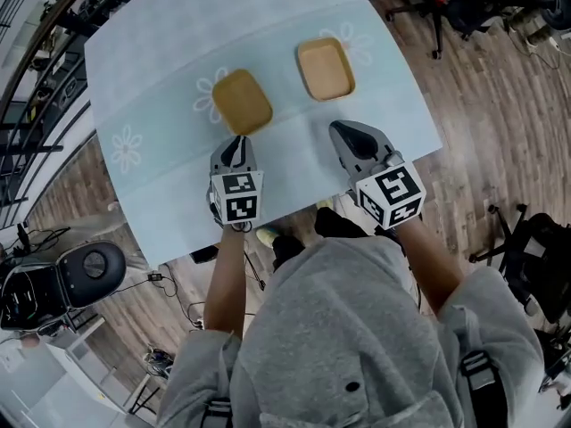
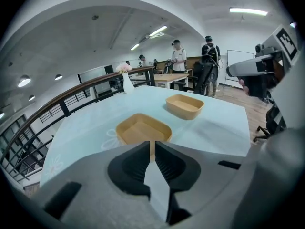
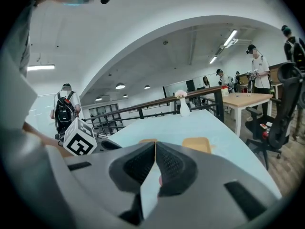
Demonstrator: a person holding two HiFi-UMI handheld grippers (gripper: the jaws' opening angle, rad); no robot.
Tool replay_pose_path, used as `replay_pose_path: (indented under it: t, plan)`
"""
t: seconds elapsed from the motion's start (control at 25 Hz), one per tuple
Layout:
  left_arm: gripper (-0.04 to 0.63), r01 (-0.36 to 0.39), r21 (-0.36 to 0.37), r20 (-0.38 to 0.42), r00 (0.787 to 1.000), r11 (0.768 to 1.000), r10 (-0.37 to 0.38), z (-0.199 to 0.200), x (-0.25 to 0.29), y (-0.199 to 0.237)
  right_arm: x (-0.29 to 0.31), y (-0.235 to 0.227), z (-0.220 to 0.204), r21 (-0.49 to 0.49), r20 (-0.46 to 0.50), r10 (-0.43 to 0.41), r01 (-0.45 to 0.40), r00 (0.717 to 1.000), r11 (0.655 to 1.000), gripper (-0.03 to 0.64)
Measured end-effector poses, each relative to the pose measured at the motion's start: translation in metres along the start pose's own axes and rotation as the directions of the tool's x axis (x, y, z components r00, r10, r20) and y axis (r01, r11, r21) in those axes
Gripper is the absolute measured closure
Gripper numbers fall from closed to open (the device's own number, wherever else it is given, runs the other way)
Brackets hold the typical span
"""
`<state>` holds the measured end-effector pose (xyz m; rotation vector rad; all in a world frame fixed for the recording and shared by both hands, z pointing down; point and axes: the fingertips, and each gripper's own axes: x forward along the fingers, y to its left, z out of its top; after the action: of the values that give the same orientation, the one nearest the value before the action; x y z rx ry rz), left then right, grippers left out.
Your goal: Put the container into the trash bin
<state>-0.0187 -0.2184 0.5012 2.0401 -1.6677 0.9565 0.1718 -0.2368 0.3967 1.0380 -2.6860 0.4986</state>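
Two tan containers on desk (image 1: 161, 52): one (image 1: 242, 102) just ahead of left tongs (image 1: 235, 145), other (image 1: 325, 68) beyond right tongs (image 1: 343, 132). Both tongs together, empty. Containers likely light, thin-walled; pinch one rim wall, gently.

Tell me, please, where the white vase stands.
In the left gripper view the vase stands at the far end of the table, beside the railing, beyond the farther container.
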Motion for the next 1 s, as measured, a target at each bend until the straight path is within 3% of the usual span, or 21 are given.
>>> replay_pose_path:
  t: [0.12, 0.24, 0.68, 0.84, 1.0]
  plan:
    - [0.567, 0.036, 0.045, -0.036, 0.999, 0.998, -0.034, 0.005, 0.017, -0.006, 0.007, -0.011, 0.001, 0.018, -0.008, -0.010, 0.010, 1.000, 1.000, 0.590]
    - [0.480, 0.075, 0.086, -0.086, 0.994, 0.993, -0.068, 0.002, 0.029, -0.012, 0.010, -0.016, 0.002, 0.028, -0.016, -0.016, 0.016, 1.000, 0.999, 0.589]
    - [0.482, 0.116, 0.214, -0.205, 0.976, 0.970, -0.072, -0.018, 0.064, -0.023, 0.011, -0.027, -0.004, 0.045, -0.037, -0.039, 0.041, 0.999, 0.998, 0.589]
    - [0.554, 0.111, 0.213, -0.207, 0.976, 0.971, -0.066, -0.018, 0.068, -0.024, 0.009, -0.026, -0.008, 0.041, -0.042, -0.041, 0.042, 0.998, 0.998, 0.591]
    - [0.563, 0.103, 0.163, -0.195, 0.978, 0.981, -0.070, -0.015, 0.064, -0.018, 0.010, -0.022, -0.008, 0.039, -0.042, -0.037, 0.039, 0.998, 0.998, 0.591]
